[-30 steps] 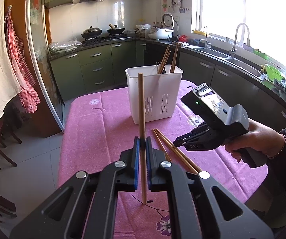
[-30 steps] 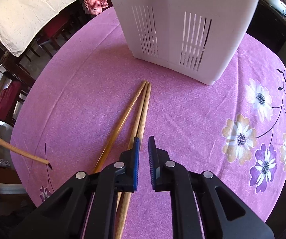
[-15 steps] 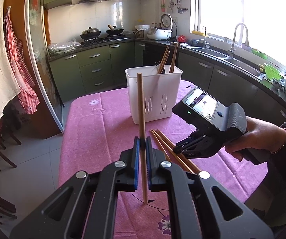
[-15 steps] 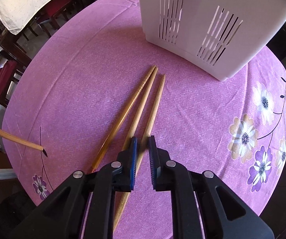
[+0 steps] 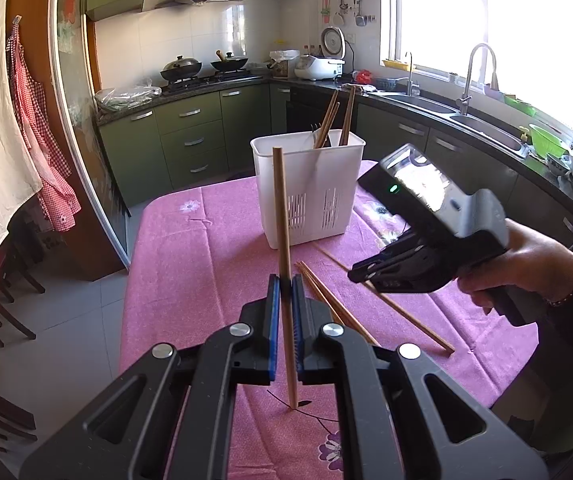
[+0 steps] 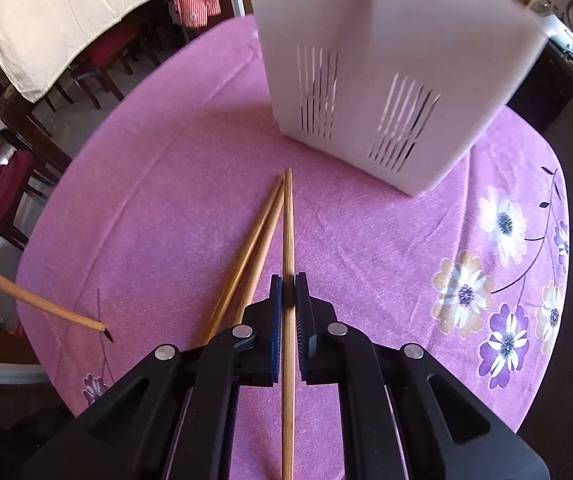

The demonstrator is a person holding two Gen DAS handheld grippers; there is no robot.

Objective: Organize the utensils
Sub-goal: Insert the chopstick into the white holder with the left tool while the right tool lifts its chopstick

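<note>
Chopsticks are being gathered off the pink-clothed bench [image 5: 206, 256] into the white holder [image 5: 306, 184], which already has several standing in it. Left claw [image 5: 282, 280] is clamped narrow on one chopstick [image 5: 282, 216], held upright with its tip down on the cloth, probably so it can drop straight into the holder. Right claw [image 6: 288, 284] is nearly closed around a lying chopstick [image 6: 287, 224], seemingly gripping it, though whether it is lifted is hard to tell. Two more chopsticks [image 6: 254, 236] lie just beside it, short of the holder.
</note>
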